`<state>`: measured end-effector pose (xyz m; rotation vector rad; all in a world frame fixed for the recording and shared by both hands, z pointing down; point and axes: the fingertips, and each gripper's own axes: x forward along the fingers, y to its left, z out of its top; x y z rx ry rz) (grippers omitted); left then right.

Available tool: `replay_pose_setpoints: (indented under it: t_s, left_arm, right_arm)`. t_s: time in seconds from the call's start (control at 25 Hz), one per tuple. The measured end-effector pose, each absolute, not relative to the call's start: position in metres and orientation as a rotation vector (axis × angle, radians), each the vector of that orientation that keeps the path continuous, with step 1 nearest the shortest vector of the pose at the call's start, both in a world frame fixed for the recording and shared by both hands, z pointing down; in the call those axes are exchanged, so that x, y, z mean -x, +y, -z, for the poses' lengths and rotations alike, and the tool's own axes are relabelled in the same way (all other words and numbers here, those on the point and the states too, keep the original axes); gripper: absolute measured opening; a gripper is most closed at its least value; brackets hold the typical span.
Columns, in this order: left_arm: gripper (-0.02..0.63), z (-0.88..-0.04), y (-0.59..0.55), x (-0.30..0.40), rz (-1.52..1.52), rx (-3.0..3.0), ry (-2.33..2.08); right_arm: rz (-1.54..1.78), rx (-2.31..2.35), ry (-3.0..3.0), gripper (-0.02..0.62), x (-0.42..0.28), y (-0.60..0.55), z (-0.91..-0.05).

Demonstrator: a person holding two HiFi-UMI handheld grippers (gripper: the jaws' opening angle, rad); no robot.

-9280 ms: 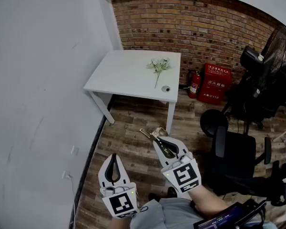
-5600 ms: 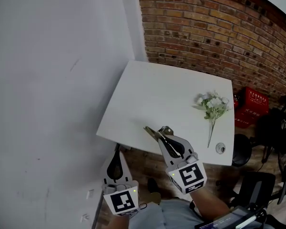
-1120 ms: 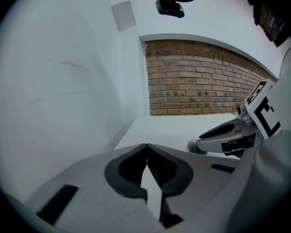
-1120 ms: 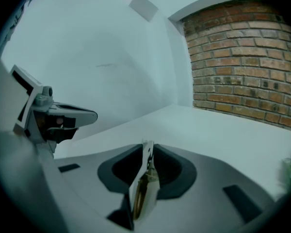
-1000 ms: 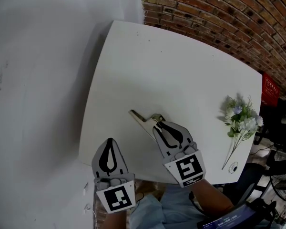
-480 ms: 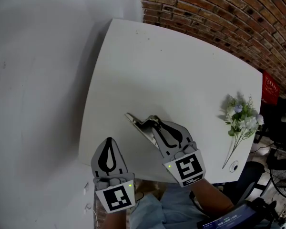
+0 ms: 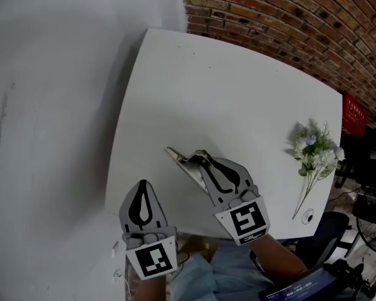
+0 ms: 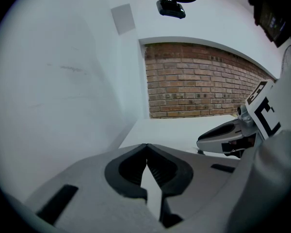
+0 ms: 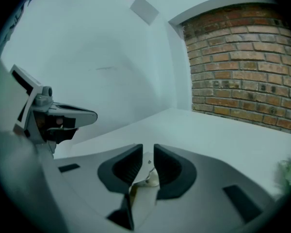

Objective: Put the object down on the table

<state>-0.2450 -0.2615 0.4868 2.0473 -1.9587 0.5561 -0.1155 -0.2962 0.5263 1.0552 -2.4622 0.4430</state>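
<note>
Near front edge of table [image 7: 238, 93] | R gripper [image 7: 202, 158] jaws parted vs pinched 1 s ago | metal object [image 7: 179, 158] now lies on tabletop, tail end betw. jaws, prob. loose | L gripper [image 7: 143, 185] pressed together, empty, beside table edge | release looks done; back R out w/o dragging it

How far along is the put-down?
Looks done: the object appears to rest on the table, near its front edge. In hand: the right tool sits around it, jaws apart, not clamping. Remaining: draw the right tool clear. The left tool is shut and empty.
</note>
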Motion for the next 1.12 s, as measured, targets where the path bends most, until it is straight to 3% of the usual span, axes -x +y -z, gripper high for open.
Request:
replay_pose_setpoints:
  t_s: [0.64,1.12]
  left_arm:
    - [0.009,-0.403,-0.224,0.231,-0.456,-2.171,-2.060]
    - [0.009,-0.319,-0.173,0.219,-0.297,-2.323,-2.155]
  right_arm:
    - [-0.292,-1.145,-2.566,0.066,0.108,-0.255,-0.446]
    - [-0.087,-1.270,-2.679,0.006,0.100,-0.201,-0.355]
